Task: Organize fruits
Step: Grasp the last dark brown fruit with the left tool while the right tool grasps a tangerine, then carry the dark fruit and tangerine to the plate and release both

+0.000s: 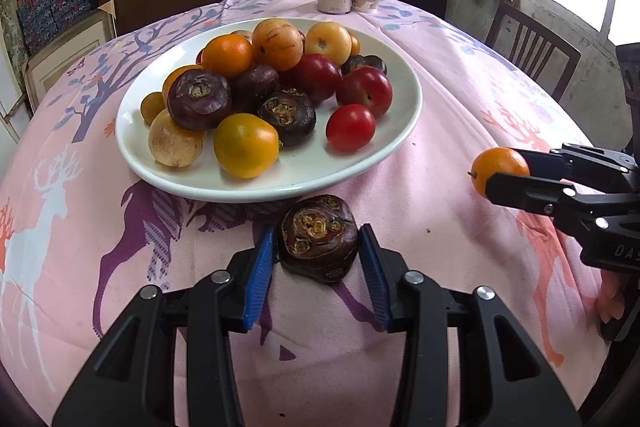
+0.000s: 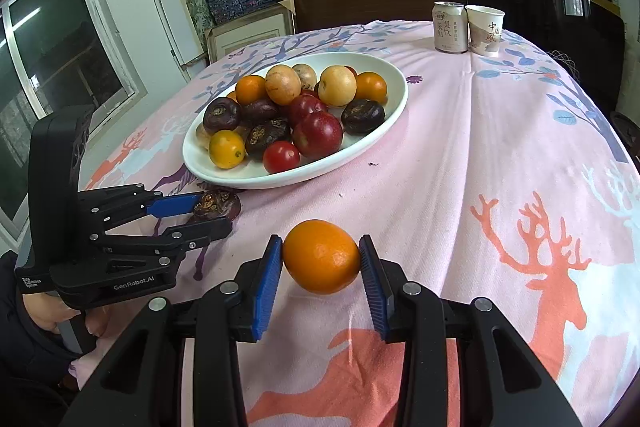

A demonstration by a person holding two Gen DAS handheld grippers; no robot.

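Nearest, the left gripper [image 1: 318, 259] pinches a dark purple, knobbly water chestnut [image 1: 318, 237] resting on the pink deer-print tablecloth [image 1: 460, 107] just before the white oval plate's [image 1: 408, 115] near rim, its scarred crown facing up and its broad axis across the jaws. The right gripper [image 2: 320, 261] clamps a round orange citrus fruit [image 2: 322, 257], long axis across its pads, near the cloth's front edge. Both fruits look gripped and ready; the next move is probably lifting each to its group, the plate's mixed heap beyond still unsorted.

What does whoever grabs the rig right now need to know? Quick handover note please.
Left hand-held gripper: shut on a dark purple fruit just in front of the white plate.
Right hand-held gripper: shut on an orange fruit, clear of the pink tablecloth.
Done: most fruit is piled, mixed, on the plate.
Left: probably place the two held fruits; no sorted groups visible yet.
Can and paper cup stand at the far edge.
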